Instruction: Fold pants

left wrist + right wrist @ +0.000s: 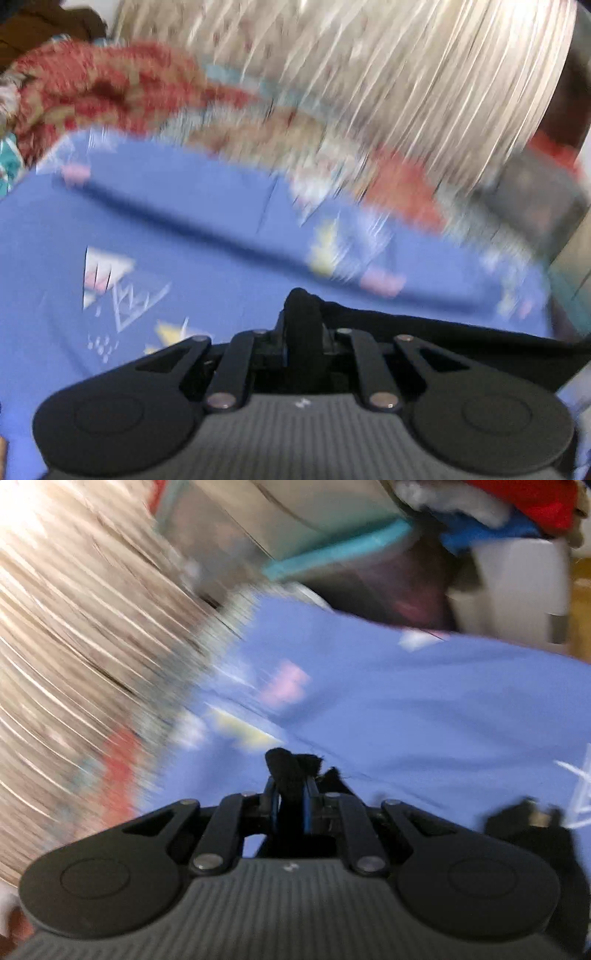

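The black pants (424, 332) stretch to the right from my left gripper (301, 317), which is shut on a bunched edge of them above the blue patterned bedsheet (184, 229). In the right wrist view my right gripper (291, 775) is shut on another black bunch of the pants (291, 764). Most of the pants are hidden below both cameras. Both views are motion-blurred.
A red patterned blanket (92, 85) lies heaped at the bed's far left. A pale pleated curtain (406, 74) hangs behind the bed and also shows in the right wrist view (74, 627). A white appliance (517, 590) with piled clothes stands beyond the bed.
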